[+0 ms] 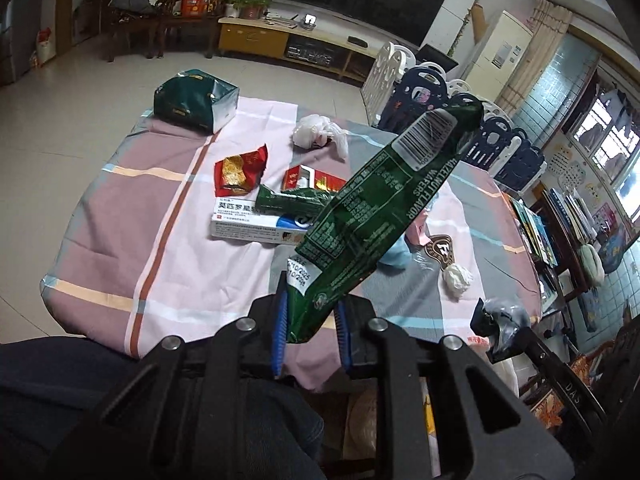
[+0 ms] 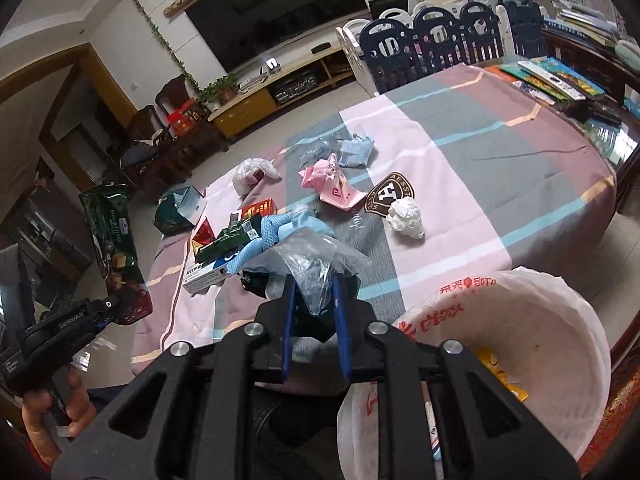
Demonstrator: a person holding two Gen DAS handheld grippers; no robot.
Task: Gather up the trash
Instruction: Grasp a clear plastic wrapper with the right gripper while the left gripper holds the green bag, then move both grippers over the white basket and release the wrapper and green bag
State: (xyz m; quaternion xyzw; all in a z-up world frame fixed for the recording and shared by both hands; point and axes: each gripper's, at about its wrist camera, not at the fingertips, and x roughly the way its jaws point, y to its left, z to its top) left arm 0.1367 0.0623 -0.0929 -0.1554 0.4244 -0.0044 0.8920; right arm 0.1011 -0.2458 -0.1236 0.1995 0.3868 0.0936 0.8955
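Note:
My left gripper is shut on the bottom end of a long green wafer wrapper, which is lifted above the table and leans up to the right. The right wrist view shows that same wrapper hanging at the far left, off the table's edge. My right gripper is shut on a crumpled clear plastic bag with pale blue material behind it, held over the table's near edge. A bin lined with a white printed bag stands just right of it.
On the checked tablecloth lie a red wrapper, a white and blue box, a small green wrapper, a red carton, a white bag, a pink packet and crumpled tissue. A green box stands far left.

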